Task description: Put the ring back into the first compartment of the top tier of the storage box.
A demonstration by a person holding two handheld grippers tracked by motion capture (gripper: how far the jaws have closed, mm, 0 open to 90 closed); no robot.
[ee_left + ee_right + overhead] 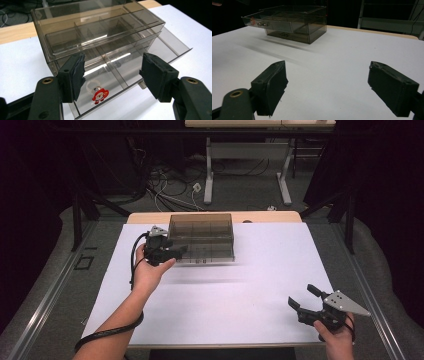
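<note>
A smoky clear drawer box (201,237) stands at the back of the white table top. One drawer (172,50) is pulled out. In its front compartment lies a small Santa ring (99,94), red and white. My left gripper (177,252) hovers at the box's front left, open, its jaws straddling the open drawer (112,75) with nothing between them. My right gripper (301,295) is open near the front right corner of the table, far from the box. In the right gripper view the jaws (327,87) stand wide over bare table, with the box (294,25) in the distance.
The white table top (225,305) has a wooden strip (260,216) along its far edge. Beyond it stand another table's legs (209,175) and loose cables (165,185) on the floor. Metal rails run along both sides.
</note>
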